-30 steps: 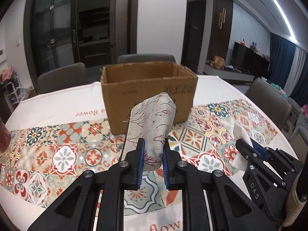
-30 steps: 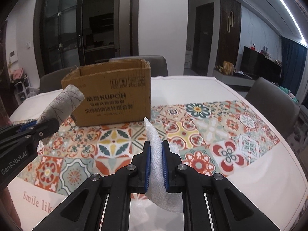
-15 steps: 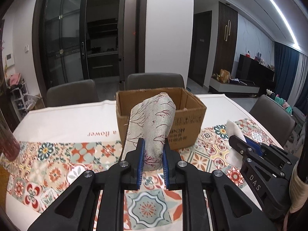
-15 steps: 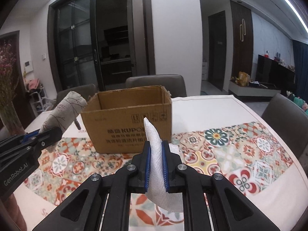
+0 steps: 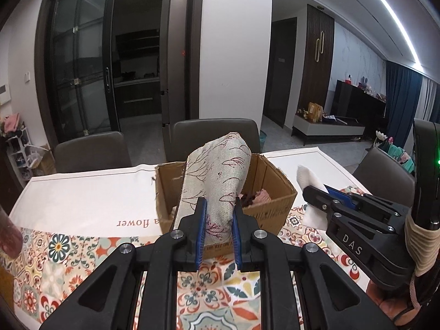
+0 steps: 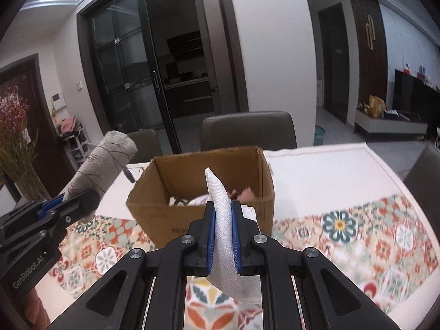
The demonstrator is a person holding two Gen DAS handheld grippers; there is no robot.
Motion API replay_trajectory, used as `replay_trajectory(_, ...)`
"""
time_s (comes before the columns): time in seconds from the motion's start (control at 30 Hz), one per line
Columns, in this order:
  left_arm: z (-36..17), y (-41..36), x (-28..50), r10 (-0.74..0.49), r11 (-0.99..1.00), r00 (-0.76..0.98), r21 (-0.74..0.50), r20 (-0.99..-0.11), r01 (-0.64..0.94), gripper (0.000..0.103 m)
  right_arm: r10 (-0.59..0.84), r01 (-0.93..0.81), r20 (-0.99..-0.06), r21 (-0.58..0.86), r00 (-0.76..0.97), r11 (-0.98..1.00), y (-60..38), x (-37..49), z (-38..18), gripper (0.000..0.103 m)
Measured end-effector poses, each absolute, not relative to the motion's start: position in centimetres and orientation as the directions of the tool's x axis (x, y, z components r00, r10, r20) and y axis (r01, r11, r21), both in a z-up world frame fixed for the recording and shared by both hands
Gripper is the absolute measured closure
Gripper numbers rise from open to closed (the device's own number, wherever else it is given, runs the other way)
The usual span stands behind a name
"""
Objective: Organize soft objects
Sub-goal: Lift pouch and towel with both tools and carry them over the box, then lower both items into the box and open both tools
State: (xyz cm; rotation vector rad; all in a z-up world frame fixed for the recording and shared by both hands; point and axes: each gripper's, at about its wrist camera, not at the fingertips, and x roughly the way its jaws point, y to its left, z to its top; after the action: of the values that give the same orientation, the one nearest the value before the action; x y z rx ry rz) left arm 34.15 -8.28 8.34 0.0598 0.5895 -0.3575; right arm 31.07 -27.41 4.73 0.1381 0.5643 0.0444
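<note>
Above the tiled-cloth counter [image 5: 68,206], left hand-held gripper [image 5: 217,228] is clamped on a beige branch-print fabric roll [image 5: 217,170]; right hand-held gripper [image 6: 222,233] pinches a white mesh cloth [image 6: 220,209], both w/ open brown cardboard box [image 6: 154,214] just ahead.

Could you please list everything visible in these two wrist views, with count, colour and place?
cardboard box: one, brown, open, on the table, soft items inside
branch-print pouch: one, beige with red twigs, held up before the box
white cloth: one, white, held up before the box
tablecloth: one, white with patterned tile band, covering the table
chairs: several, grey-brown, around the table
dried flowers: one bunch, pink, at left
left gripper: black with blue pads, shut on the pouch
right gripper: black with blue pads, shut on the cloth
</note>
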Motion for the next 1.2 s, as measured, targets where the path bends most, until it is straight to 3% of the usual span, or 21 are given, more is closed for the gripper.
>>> replay_trajectory(0.33,8.4,-9.6,39.6,-0.348,0.915,0.722,-0.047,-0.598,0.401,0.085,0.208,-0.135,-0.564,0.169,0.799,0.976,-27.5,36.6,5.5,0.090)
replay_trajectory(0.97,2.6,-13.4,47.7,-0.309,0.886,0.574,-0.011,-0.758,0.463,0.084,0.228,-0.144,-0.678,0.179,0.699,0.973,-29.6,46.6,1.9,0.089)
replay_trajectory(1.17,1.3,-13.3,48.2,-0.284,0.902,0.559,-0.020,-0.779,0.431,0.071,0.229,-0.151,-0.716,0.172,0.660,0.974,-29.4,48.0,-0.2,0.086)
replay_trajectory(1.2,1.2,-13.1,48.2,-0.281,0.905,0.562,-0.020,-0.778,0.424,0.069,0.225,-0.151,-0.720,0.167,0.656,0.974,-29.4,48.0,-0.3,0.080)
